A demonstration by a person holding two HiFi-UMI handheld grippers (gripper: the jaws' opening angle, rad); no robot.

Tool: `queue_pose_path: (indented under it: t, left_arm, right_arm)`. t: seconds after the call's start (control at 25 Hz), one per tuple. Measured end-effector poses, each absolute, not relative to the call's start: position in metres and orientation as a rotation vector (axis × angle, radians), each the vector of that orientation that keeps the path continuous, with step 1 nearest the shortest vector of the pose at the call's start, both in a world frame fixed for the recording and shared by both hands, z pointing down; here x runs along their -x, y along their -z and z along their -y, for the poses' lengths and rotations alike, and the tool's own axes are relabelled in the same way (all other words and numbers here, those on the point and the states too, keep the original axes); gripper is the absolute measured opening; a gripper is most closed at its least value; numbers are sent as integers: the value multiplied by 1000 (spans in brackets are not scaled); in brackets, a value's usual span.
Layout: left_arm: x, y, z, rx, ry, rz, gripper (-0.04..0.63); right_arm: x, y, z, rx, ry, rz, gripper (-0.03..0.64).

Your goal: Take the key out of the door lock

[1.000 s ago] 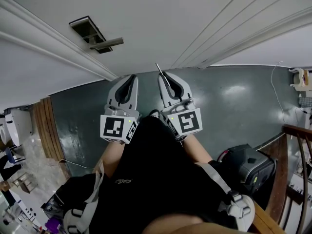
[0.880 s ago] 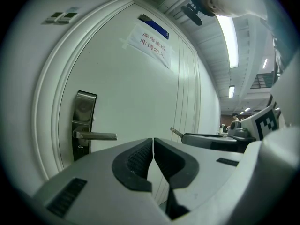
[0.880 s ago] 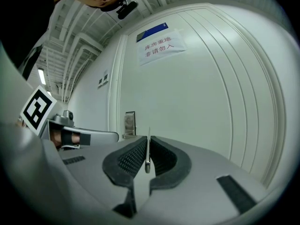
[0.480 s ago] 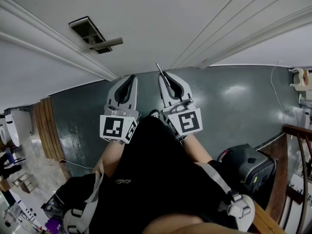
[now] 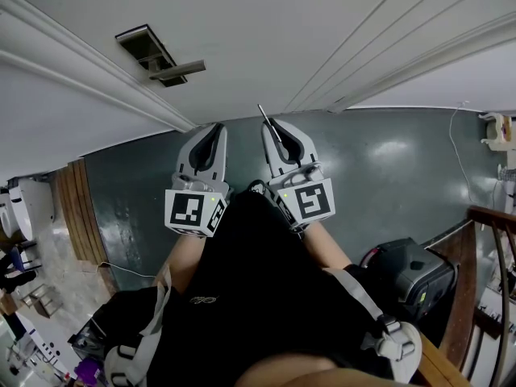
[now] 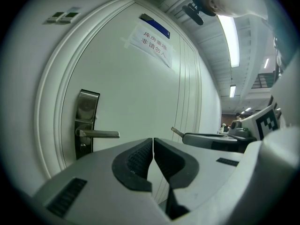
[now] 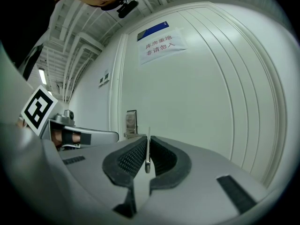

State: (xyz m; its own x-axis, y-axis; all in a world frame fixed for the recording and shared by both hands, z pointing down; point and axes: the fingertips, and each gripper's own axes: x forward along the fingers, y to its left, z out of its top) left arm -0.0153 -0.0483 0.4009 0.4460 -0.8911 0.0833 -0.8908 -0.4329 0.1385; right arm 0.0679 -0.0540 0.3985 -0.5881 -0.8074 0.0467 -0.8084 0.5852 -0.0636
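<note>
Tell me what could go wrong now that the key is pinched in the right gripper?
The key is thin and sits edge-on between the right gripper's fingers, so it might slip or twist out. If it drops, it could land on the dark floor below. Its tip pokes out and could scratch the white door nearby.

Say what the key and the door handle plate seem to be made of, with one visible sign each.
Key: probably metal; a thin, silvery blade with a dull sheen. Handle plate: likely steel, brushed or polished; grey, with soft reflections on its face.
</note>
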Motion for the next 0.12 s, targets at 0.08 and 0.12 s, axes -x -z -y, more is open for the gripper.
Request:
queue_pose_path:
  t: [0.08, 0.12]
  left_arm:
    - [15, -400, 49, -2530, -2, 1574, 28]
    - [15, -400, 49, -2529, -6, 1575, 28]
  right_arm:
    - [-67, -398, 54, -1416, -117, 2789, 31]
    - [-67, -398, 55, -1414, -114, 2791, 31]
